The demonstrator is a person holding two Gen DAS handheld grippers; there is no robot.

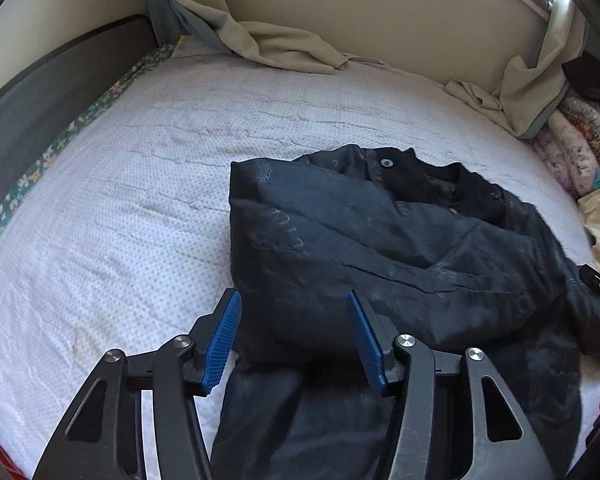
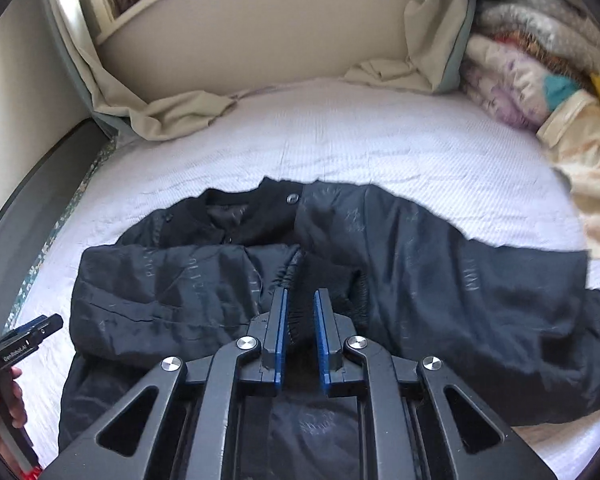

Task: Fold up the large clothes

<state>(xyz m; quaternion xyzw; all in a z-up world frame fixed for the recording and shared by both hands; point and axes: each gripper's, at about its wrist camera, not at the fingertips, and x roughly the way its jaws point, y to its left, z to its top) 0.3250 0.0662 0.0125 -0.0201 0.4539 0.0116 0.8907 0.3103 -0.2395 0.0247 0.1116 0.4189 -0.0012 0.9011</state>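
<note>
Left wrist view: my left tongs (image 1: 294, 336) stand half open over the black jacket (image 1: 380, 248), which lies mid-bed (image 1: 140, 160), so I can take its near fold. Right wrist view: my right tongs (image 2: 301, 334) pinch the ribbed cuff (image 2: 300, 276), keeping the sleeve folded inward.

**Jacket laid across the bed**

The jacket (image 1: 400, 248) lies on the mattress (image 1: 140, 160), collar toward the far wall, one sleeve folded across its front. Curtains (image 1: 268, 44) drape onto the mattress's far edge. Piled bedding (image 2: 540, 80) sits right of the jacket; the headboard (image 1: 40, 92) stands left.
</note>
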